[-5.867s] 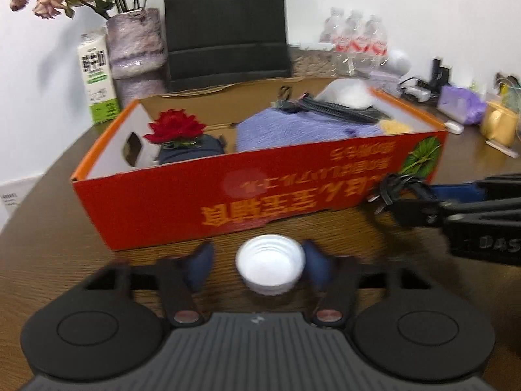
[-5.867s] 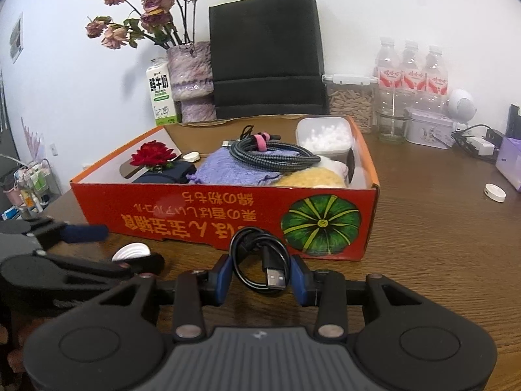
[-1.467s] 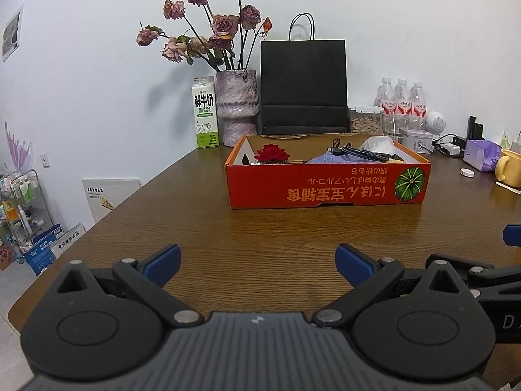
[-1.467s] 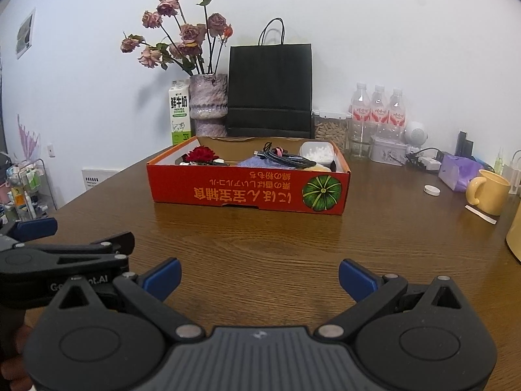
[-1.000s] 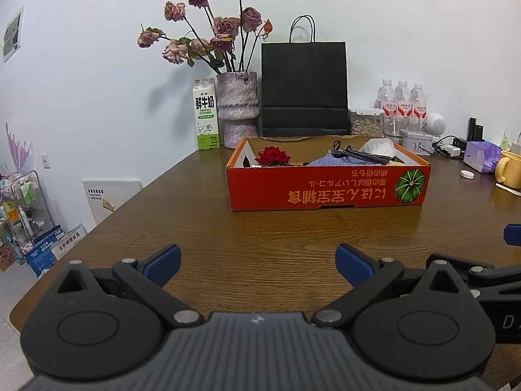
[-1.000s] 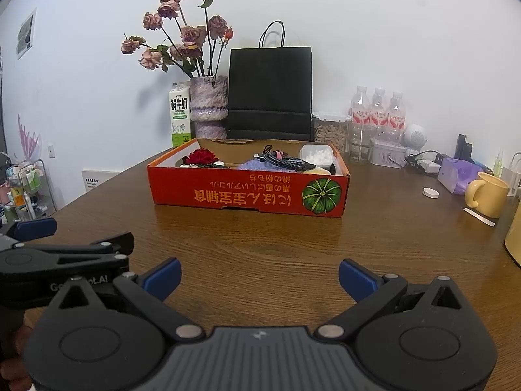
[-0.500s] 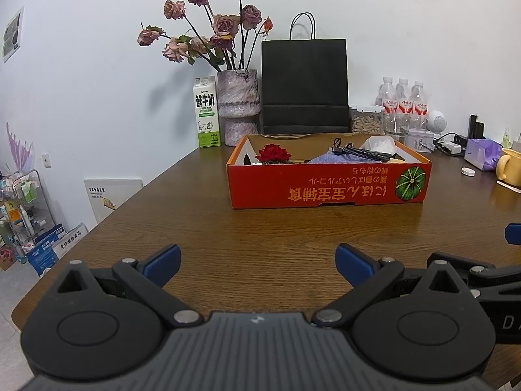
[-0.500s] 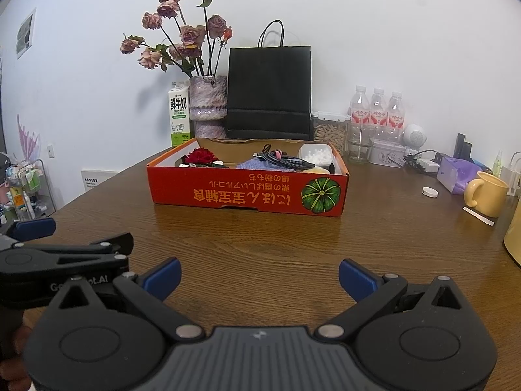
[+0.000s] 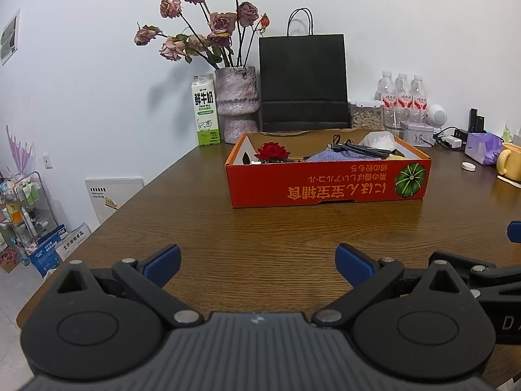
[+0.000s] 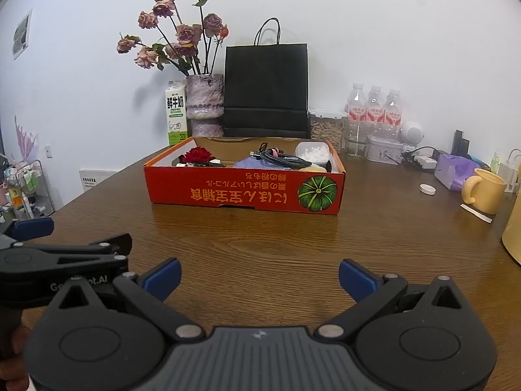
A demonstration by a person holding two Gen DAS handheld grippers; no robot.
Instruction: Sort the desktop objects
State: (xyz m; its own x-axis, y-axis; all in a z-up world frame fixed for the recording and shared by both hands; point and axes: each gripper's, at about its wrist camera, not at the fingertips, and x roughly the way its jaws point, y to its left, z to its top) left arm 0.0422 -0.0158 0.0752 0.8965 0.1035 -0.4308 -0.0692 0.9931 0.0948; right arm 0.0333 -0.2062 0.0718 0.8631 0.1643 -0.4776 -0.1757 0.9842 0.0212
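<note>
Now both the left gripper [image 9: 257,262] and right gripper [image 10: 259,277] hover wide, empty, near the counter's [image 10: 260,238] front edge. Farther back sits the orange box [image 10: 244,192], seemingly holding a cable [image 10: 283,159].

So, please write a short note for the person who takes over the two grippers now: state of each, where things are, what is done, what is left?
Left gripper: open, empty, above the brown wooden table.
Right gripper: open, empty, beside it.
The orange cardboard box holds a red artificial rose, a coiled dark cable and a purple cloth.
Done: these are boxed.
Left: perhaps the small white round cap, on the table right of the box.
</note>
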